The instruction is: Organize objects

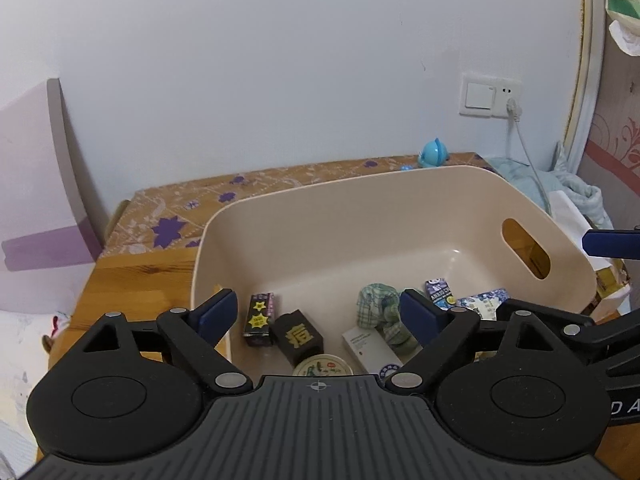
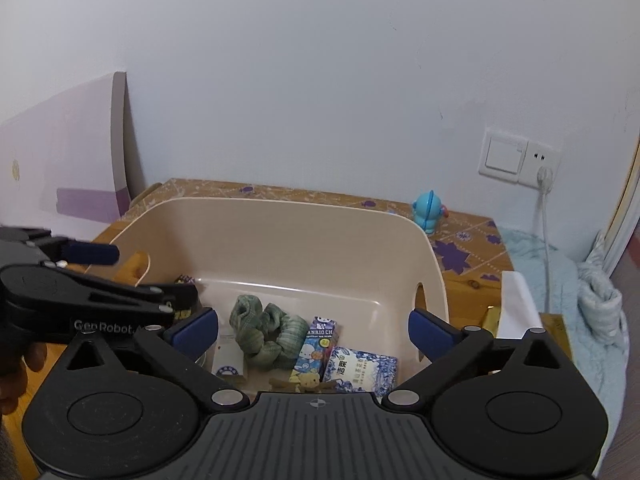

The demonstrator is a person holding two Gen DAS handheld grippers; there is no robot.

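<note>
Table (image 2: pixel 468 280), wooden, with a patterned brown-and-purple cloth along its back edge against the wall; beige basket (image 1: pixel 400 208), with cut-out handles at both ends, stands on the table and takes most of its top; left gripper (image 1: pixel 320 314), jaws spread wide and holding nothing, hangs over the basket's near-left part; right gripper (image 2: pixel 314 330), likewise spread wide and empty, hangs over its near-right part, the two side by side and close; green checked cloth (image 2: pixel 264 332), bunched, lies mid-floor of the basket, ahead of and between both pairs of fingers, with no clear long axis; blue-and-white packet (image 2: pixel 360 368) lies flat at the near-right corner, nearer the right gripper; cartoon carton (image 2: pixel 316 348) lies just left of it, long axis running away from the camera; white box (image 1: pixel 370 346) lies at the near edge beside the cloth; dark carton with yellow stars (image 1: pixel 260 318) lies near the left wall, long axis front to back, nearer the left gripper; dark block with a gold character (image 1: pixel 298 338) just right of it; round tin (image 1: pixel 322 366) at the near edge, partly hidden by the left gripper's body; blue toy figure (image 2: pixel 428 212) stands outside the basket at the table's back-right corner, seemingly the one item not yet gathered, with the basket's far wall between it and the nearer right gripper.
</note>
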